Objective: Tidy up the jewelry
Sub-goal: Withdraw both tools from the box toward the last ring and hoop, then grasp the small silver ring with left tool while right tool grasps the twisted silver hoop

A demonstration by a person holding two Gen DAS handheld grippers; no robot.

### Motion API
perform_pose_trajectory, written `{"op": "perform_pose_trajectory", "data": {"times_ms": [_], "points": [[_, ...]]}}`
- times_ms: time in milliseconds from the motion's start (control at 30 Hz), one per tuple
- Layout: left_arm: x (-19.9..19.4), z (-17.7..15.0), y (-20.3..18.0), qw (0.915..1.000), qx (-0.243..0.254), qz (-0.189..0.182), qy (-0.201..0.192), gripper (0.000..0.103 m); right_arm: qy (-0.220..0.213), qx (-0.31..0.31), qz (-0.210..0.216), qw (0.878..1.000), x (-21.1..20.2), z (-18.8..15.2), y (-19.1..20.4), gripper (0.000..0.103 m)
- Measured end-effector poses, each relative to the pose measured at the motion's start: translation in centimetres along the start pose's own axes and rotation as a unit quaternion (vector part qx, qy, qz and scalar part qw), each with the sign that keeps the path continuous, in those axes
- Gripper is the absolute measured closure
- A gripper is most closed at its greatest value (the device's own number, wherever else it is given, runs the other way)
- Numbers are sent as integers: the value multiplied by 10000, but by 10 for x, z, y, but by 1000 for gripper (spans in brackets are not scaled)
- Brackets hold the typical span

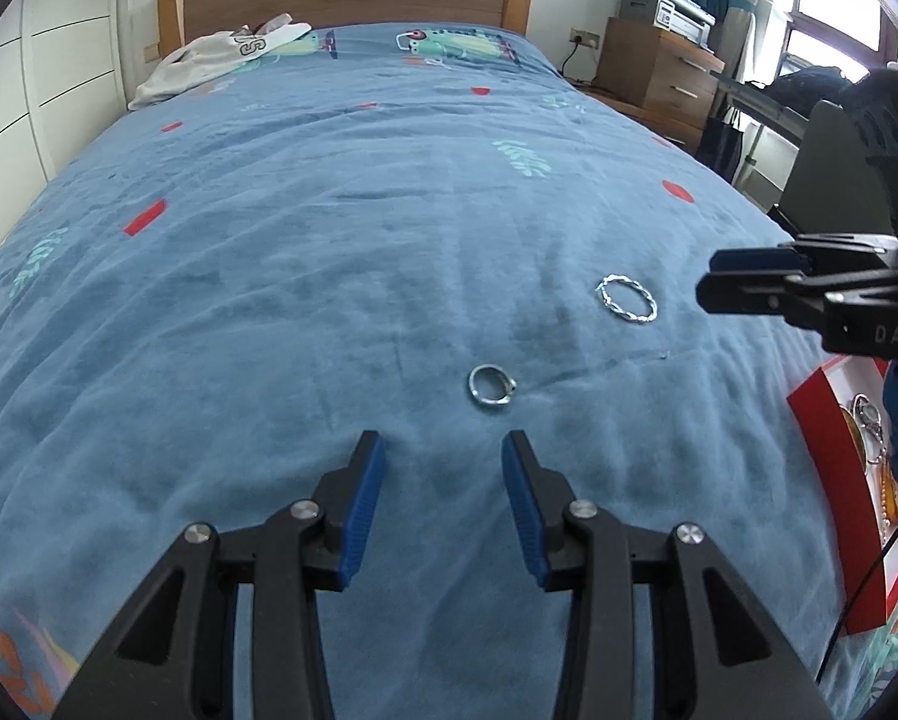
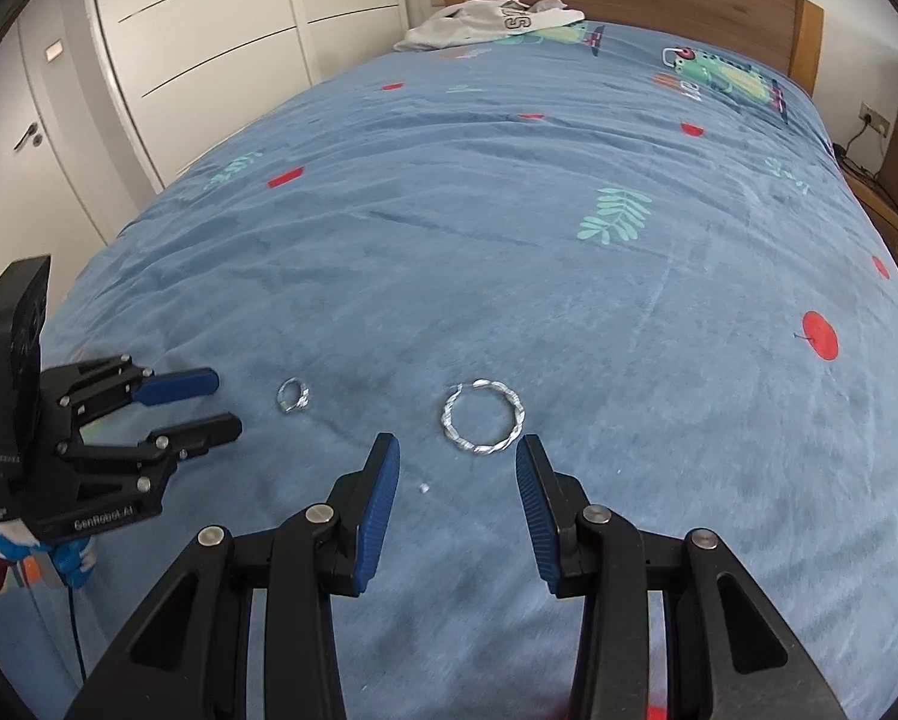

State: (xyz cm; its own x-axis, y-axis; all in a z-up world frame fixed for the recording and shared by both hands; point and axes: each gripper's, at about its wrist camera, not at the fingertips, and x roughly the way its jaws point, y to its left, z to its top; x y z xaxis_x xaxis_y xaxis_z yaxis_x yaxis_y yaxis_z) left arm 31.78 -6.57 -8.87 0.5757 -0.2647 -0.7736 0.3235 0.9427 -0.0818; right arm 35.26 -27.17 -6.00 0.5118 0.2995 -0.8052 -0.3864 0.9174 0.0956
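Where my left claw's black housing shows in the right wrist view, I read "GenRobot.AI"; my right claw's side reads "DAS". Left claw (image 1: 443,459) spread wide, holding nothing; small silver ring with a setting (image 1: 491,387) lies just ahead of its tips, on the blue printed bedspread (image 1: 299,252). Right claw (image 2: 458,462) likewise spread and empty; large twisted silver bangle (image 2: 483,417) just beyond its fingertips. The grey garment (image 2: 488,21) far ahead bears the letter "S".
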Motion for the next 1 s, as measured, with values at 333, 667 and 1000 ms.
{"op": "perform_pose_trajectory", "data": {"times_ms": [333, 667, 1000], "points": [[17, 6, -3, 10000, 23, -36, 14, 64, 21, 109, 68, 9999, 21, 7, -7, 59], [25, 9, 0, 9998, -110, -171, -28, 62, 64, 298, 7, 9995, 38, 6, -11, 43], [33, 10, -6, 9999, 21, -141, -42, 62, 420, 381, -214, 9982, 62, 12, -9, 58]]}}
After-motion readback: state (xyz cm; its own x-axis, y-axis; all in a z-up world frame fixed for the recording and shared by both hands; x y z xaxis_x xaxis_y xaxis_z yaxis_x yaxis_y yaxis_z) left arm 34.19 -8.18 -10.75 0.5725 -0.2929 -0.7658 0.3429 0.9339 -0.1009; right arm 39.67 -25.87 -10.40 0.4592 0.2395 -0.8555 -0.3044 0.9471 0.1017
